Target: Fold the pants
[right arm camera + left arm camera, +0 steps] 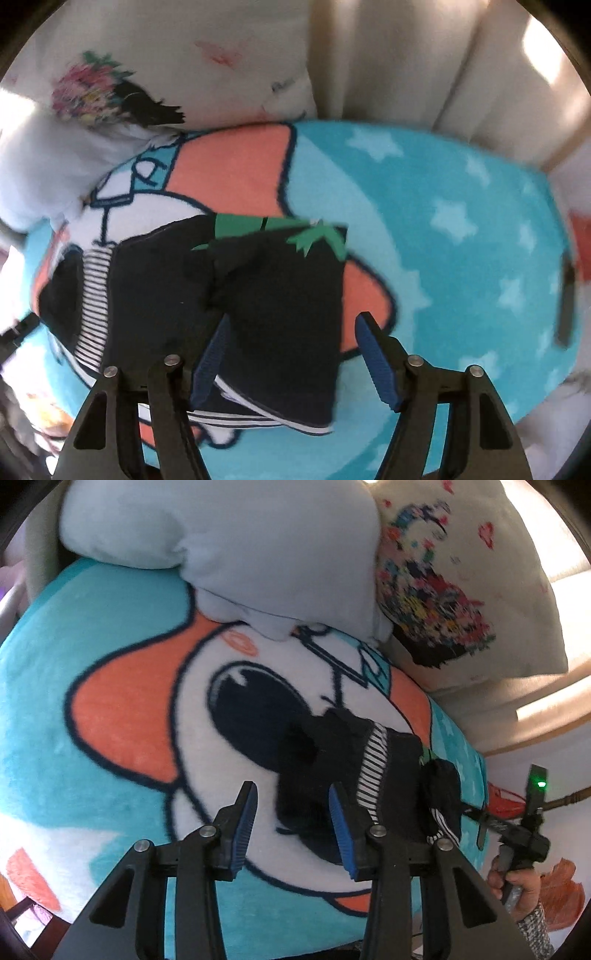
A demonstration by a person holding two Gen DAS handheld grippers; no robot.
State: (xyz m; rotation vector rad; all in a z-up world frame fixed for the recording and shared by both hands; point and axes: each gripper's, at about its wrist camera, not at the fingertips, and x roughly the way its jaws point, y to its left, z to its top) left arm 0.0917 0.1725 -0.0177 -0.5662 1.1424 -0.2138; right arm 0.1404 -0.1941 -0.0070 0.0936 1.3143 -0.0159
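The dark pants (354, 764) lie bunched on the teal cartoon blanket (92, 635), right of centre. The left hand-held gripper (293, 827) stands spread, pinching nothing. The right hand-held gripper (295, 362) straddles the pants' cuff, its pads apart from the cloth.

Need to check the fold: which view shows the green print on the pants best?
Right wrist view: the green print lies in plain sight on the pants. Left wrist view shows only a small green sliver at their far edge.
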